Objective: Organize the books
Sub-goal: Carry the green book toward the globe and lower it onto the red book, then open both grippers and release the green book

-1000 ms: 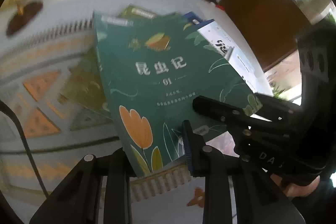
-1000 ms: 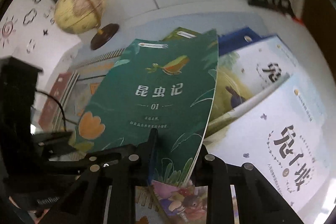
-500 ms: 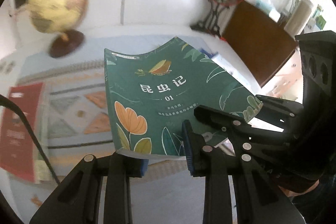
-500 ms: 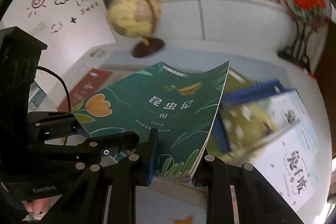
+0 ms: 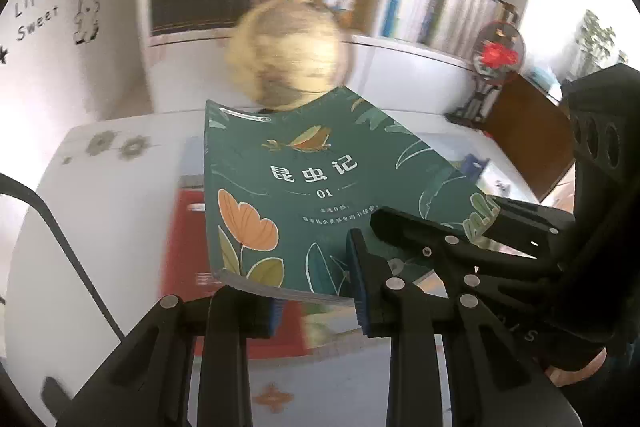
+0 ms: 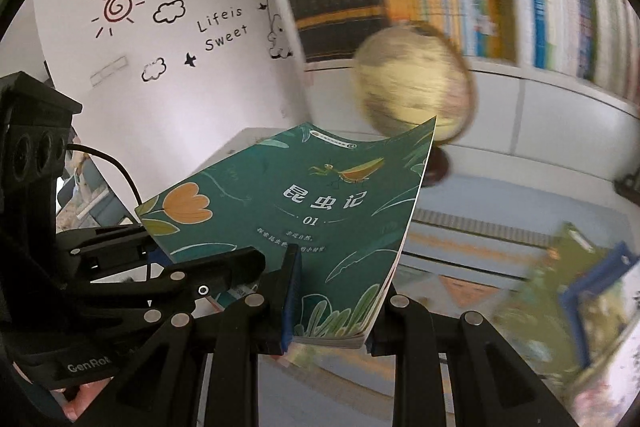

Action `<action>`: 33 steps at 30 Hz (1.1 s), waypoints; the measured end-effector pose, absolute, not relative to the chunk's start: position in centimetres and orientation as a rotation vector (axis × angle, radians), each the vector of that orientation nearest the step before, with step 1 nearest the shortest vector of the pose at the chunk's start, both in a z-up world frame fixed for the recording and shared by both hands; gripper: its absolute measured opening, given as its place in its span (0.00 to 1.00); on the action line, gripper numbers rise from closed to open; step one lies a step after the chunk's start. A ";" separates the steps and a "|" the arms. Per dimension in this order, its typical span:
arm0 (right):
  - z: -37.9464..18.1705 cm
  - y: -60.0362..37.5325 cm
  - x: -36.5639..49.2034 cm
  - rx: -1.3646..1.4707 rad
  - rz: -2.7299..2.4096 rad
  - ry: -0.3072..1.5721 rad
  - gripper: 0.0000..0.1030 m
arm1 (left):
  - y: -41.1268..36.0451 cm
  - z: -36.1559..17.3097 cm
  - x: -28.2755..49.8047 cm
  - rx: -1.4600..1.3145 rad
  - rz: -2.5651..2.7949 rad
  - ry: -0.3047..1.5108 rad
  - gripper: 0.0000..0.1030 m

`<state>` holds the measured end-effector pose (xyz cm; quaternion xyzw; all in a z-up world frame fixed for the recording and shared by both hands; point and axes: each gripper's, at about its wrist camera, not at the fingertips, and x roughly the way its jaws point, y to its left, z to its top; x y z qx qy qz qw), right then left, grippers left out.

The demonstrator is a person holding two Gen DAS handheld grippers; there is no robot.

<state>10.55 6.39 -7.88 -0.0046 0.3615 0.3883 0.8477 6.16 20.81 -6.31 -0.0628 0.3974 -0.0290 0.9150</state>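
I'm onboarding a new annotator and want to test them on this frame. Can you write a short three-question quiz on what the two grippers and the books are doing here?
1. True or false: the green book is clamped by both the left gripper and the right gripper.
2. Which object stands just behind the lifted book's far edge? A) a lamp B) a globe C) a vase
3. Fill in: under the lifted book, in the left wrist view, a ___ book lies flat on the table.

Key: 1 true; 2 B; 3 red.
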 end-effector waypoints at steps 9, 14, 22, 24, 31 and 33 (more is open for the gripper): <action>-12.2 14.8 10.6 0.012 0.756 0.879 0.23 | 27.7 -11.6 7.3 -0.189 -0.111 0.910 0.24; -15.1 16.2 11.5 -0.029 0.711 0.948 0.24 | 29.1 -15.3 8.1 -0.245 -0.165 0.962 0.24; -19.3 16.3 11.2 0.017 0.708 1.084 0.24 | 30.3 -19.4 6.7 -0.323 -0.185 1.064 0.31; -20.2 16.3 11.1 0.010 0.705 1.111 0.24 | 30.6 -20.3 6.1 -0.350 -0.174 1.092 0.31; -21.9 15.0 11.7 0.095 0.704 1.222 0.36 | 31.5 -20.3 4.4 -0.379 -0.144 1.102 0.32; -21.7 14.8 11.2 0.069 0.704 1.237 0.42 | 31.9 -20.1 3.9 -0.372 -0.110 1.107 0.32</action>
